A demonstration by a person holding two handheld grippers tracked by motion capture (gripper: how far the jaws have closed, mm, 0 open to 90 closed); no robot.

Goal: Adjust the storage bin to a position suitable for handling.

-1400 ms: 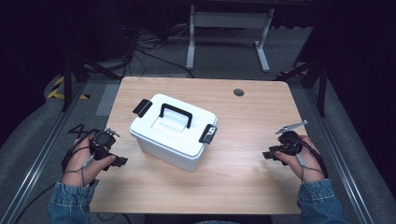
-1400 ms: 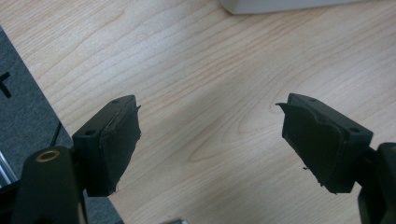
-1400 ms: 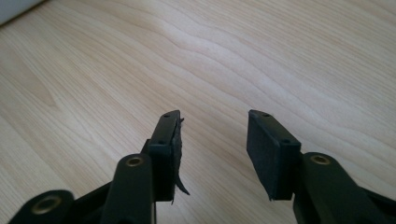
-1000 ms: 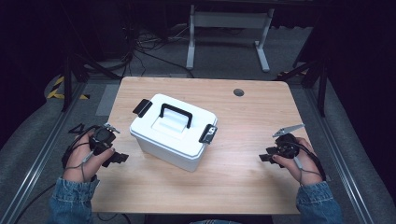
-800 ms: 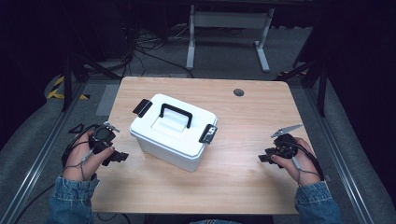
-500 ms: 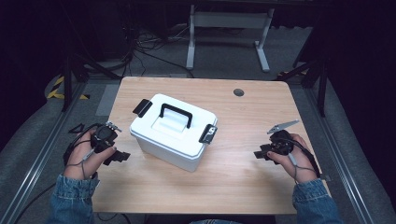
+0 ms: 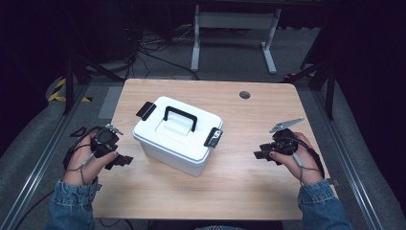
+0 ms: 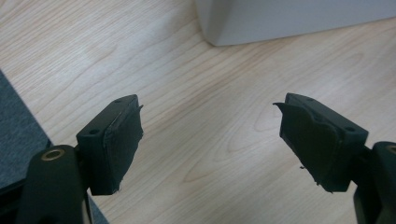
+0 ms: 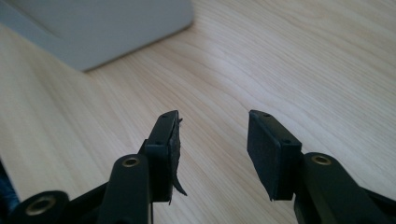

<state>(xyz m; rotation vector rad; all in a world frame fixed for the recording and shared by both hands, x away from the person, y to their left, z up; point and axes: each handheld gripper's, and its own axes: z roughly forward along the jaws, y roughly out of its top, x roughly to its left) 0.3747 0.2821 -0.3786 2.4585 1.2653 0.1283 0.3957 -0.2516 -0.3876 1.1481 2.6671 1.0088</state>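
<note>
- Left gripper (image 7: pixel 119 160), held in the person's left hand (image 7: pixel 88 160) at about 8 o'clock on the table (image 7: pixel 239 187), has its jaws spread wide with nothing between them; the left gripper view (image 8: pixel 210 140) shows bare wood in the gap.
- Right gripper (image 7: pixel 261 155), in the right hand (image 7: pixel 297 155) at about 4 o'clock, has its jaws apart by a moderate gap, empty too, as the right gripper view (image 9: pixel 212 140) shows.
- Both grippers point inward toward the white box (image 7: pixel 177 136), each apart from it.
- That box sits left of the table's middle, lid on, its long axis running from 10 o'clock to 4 o'clock.
- Its black handle (image 7: pixel 181 116) lies along that same line, with a black latch (image 7: pixel 213 137) at the 4 o'clock end and another latch (image 7: pixel 145 109) at the 10 o'clock end.
- Farther off, near 1 o'clock, a small round hole (image 7: pixel 244 95) marks the tabletop.
</note>
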